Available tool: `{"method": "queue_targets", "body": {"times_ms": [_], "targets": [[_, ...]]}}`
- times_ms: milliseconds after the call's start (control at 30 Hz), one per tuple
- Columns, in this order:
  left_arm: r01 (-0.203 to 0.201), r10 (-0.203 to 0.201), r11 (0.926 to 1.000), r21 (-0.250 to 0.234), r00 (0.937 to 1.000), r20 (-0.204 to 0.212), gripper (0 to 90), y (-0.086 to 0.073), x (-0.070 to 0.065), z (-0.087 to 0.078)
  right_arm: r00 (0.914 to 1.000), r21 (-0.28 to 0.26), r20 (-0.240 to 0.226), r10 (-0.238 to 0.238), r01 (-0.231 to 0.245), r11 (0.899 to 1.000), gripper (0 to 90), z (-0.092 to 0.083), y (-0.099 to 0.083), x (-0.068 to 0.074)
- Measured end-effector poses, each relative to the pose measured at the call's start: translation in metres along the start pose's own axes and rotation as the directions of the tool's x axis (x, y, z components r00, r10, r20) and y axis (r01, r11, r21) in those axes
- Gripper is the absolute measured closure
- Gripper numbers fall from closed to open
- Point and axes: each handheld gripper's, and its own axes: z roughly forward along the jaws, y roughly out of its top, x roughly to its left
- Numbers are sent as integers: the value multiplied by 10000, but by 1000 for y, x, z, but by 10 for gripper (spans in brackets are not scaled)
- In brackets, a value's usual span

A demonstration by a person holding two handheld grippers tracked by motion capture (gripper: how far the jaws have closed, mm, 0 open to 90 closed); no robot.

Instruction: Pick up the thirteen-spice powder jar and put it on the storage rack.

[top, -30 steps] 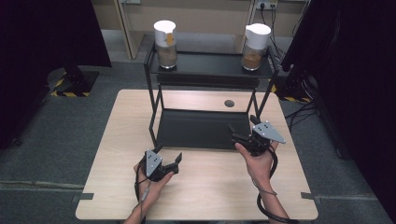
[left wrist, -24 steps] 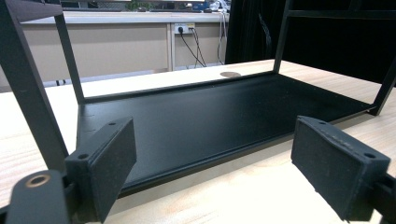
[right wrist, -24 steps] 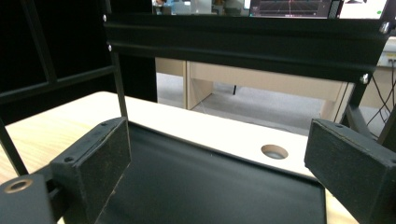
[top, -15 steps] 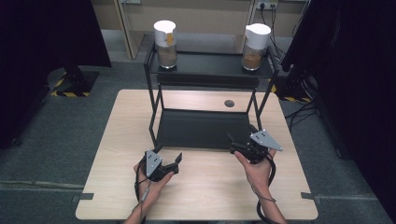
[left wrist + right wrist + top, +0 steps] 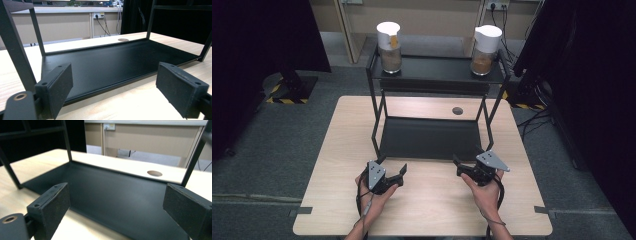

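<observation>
Grey carpet surrounds a pale wooden counter (image 5: 337,165) whose far half carries a black two-tier metal rack (image 5: 429,137); the rack stands squarely across the counter, its long axis running left to right, its open front facing the near edge. On its top shelf, the left jar (image 5: 389,42) sits at the left end and the right jar (image 5: 484,45) at the right end, both upright with white lids and brown contents. Near the front edge, left of centre, the left tool (image 5: 394,176) rests low over the counter with its jaws spread wide and nothing between them, aimed at the rack's lower tray (image 5: 105,65). Right of centre, the right tool (image 5: 460,167) is likewise released and empty, just in front of the tray's front right corner. I judge the rack to be rigid and fairly heavy, with smooth painted tubes that could slip; its thin upright legs or the tray's front lip look the surest places to clamp, one tool each side, moving gently lest the jars topple.
</observation>
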Motion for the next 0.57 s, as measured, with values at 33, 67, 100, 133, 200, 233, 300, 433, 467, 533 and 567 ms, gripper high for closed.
{"method": "queue_targets", "body": {"times_ms": [33,67,100,133,200,233,300,433,467,533,567], "targets": [[0,0,10000,-1,10000,0,134,0,0,0,10000,62,-18,62,-62,10000,74,-1,-3,1],[-11,11,10000,3,10000,-1,134,0,0,0,10000,110,-34,82,-81,9999,74,-2,-7,1],[-15,15,10000,6,10000,-2,134,0,0,0,9999,146,-29,115,-114,9998,74,-3,-11,2],[-22,22,10000,15,10000,-4,134,0,0,0,9999,159,-16,110,-110,9998,74,-4,-15,3],[-34,34,10000,9,10000,-7,134,0,0,0,9999,175,-10,164,-163,9997,74,-5,-21,4],[-30,30,10000,6,10000,-8,134,0,0,0,9998,199,-8,188,-188,9996,74,-6,-23,4],[-11,11,10000,7,10000,-9,134,0,0,0,9998,165,2,218,-218,9996,74,-7,-29,5],[-22,22,10000,-4,10000,-4,134,0,0,0,9996,106,-12,270,-270,9996,74,-8,-39,9],[-27,27,10000,3,10000,1,134,0,0,0,9997,119,-14,246,-246,9996,74,-8,-40,9],[-14,14,10000,24,10000,7,134,0,0,0,9997,96,-30,247,-247,9996,72,-9,-39,9],[-4,4,10000,33,10000,21,133,1,0,0,9996,42,-26,270,-270,9996,71,-9,-38,9]]}}
